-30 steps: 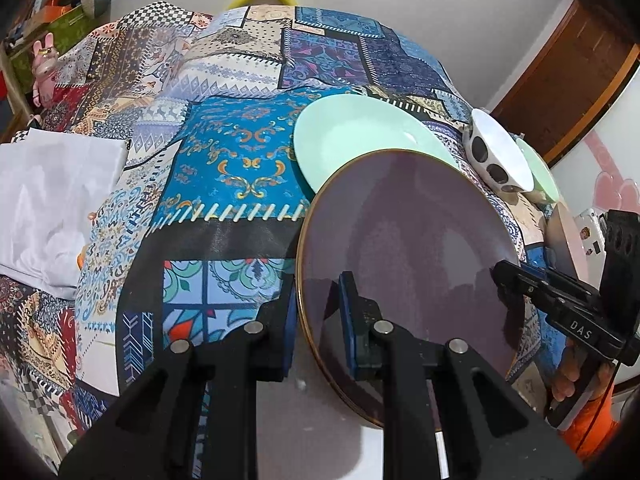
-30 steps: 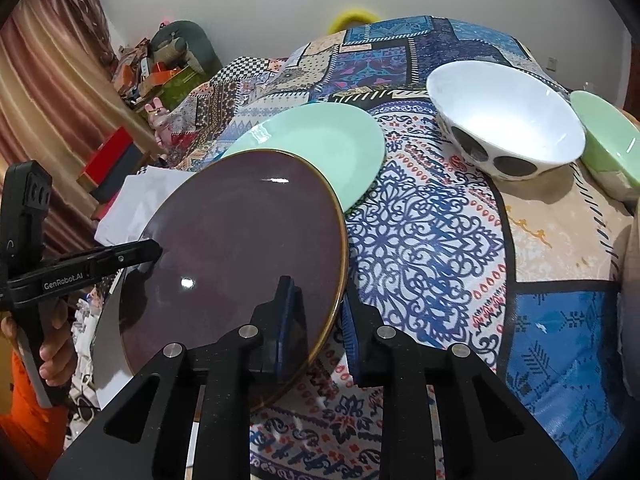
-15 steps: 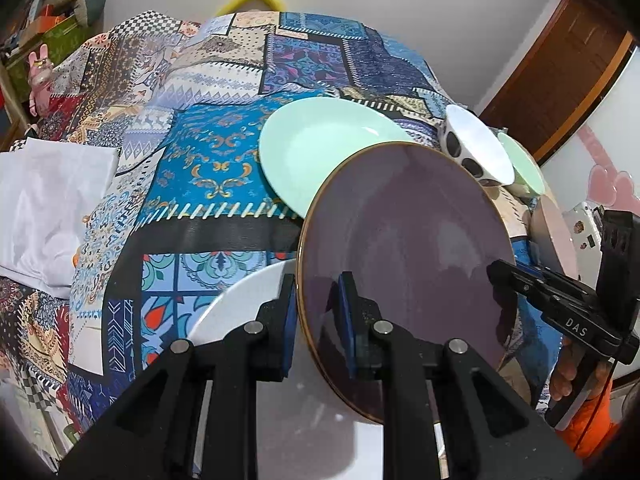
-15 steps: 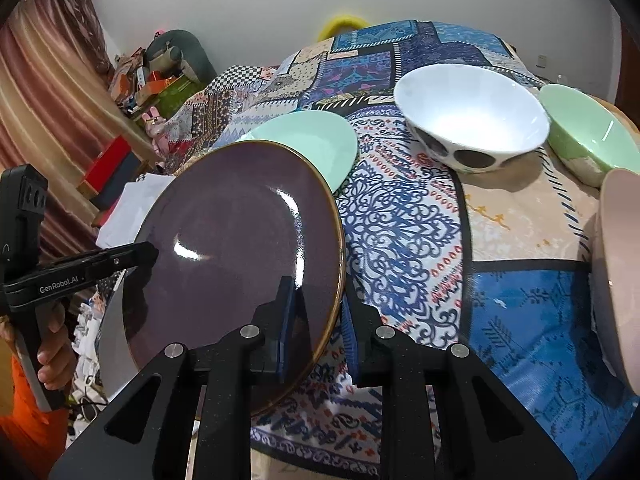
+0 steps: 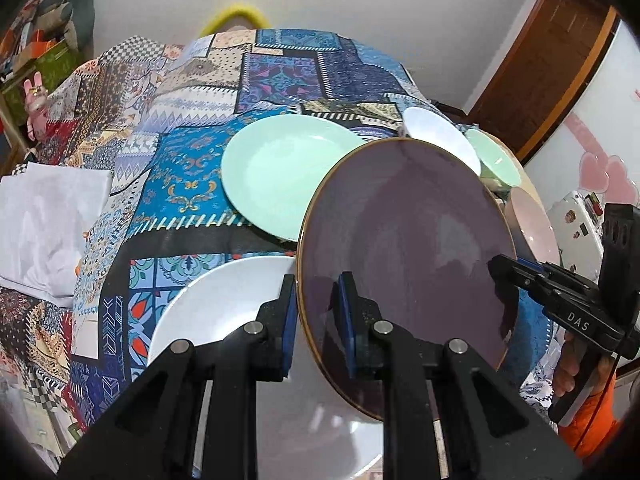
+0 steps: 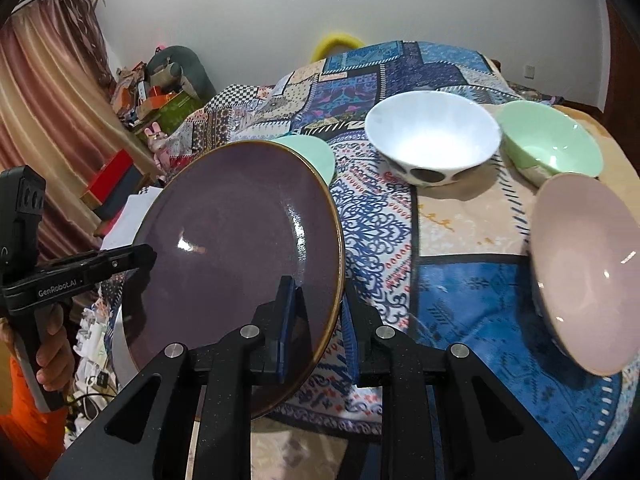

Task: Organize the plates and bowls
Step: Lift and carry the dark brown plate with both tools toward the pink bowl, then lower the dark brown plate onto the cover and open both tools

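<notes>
Both grippers hold one dark purple plate [image 5: 404,240] with a gold rim, lifted and tilted above the table. My left gripper [image 5: 318,312] is shut on its left rim. My right gripper [image 6: 318,320] is shut on its right rim [image 6: 240,248]. A white plate [image 5: 224,304] lies on the cloth under the purple plate. A mint green plate [image 5: 280,176] lies beyond it. In the right wrist view stand a white bowl [image 6: 432,136] with dark spots, a green bowl [image 6: 552,144] and a pink bowl [image 6: 588,264].
A patchwork tablecloth [image 5: 180,168] covers the table. A folded white cloth [image 5: 44,216] lies at the left edge. Shelves and boxes of clutter [image 6: 144,96] stand beside a curtain at the left. A wooden door [image 5: 552,64] is at the far right.
Both grippers have drawn the purple plate back toward me and raised it. The white plate beneath it has come into view, and the pink bowl now shows at the right.
</notes>
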Demonstrator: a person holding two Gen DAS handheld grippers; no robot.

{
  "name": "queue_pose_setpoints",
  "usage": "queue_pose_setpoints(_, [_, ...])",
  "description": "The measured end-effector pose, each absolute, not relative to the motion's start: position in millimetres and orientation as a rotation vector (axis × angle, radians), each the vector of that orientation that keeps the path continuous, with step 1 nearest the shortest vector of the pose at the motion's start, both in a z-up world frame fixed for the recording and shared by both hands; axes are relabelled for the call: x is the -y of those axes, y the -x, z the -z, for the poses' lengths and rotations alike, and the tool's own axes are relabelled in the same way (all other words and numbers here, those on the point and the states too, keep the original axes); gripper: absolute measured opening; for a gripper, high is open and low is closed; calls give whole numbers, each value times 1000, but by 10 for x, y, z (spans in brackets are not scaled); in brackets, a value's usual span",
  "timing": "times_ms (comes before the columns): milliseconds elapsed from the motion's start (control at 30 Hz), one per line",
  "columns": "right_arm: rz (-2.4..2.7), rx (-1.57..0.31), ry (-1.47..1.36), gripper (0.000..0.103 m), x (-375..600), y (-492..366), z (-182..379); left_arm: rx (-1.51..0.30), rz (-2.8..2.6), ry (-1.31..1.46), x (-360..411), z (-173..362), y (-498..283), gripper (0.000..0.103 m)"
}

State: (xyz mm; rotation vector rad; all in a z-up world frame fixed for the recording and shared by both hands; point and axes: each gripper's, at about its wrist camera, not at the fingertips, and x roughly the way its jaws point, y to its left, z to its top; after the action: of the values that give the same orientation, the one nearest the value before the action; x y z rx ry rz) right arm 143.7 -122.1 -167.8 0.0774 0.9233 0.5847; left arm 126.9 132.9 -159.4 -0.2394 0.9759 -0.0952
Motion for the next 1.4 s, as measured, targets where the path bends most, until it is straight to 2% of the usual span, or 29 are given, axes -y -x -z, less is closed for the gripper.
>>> queue_pose_setpoints(667, [-535, -916, -88, 20, 1707, -1265, 1647, -1027, 146, 211, -699, 1591, -1157, 19])
queue_pose_setpoints(1400, [-472, -1013, -127, 20, 2035, -1374, 2024, -1154, 187, 170, -286, 2067, -1510, 19])
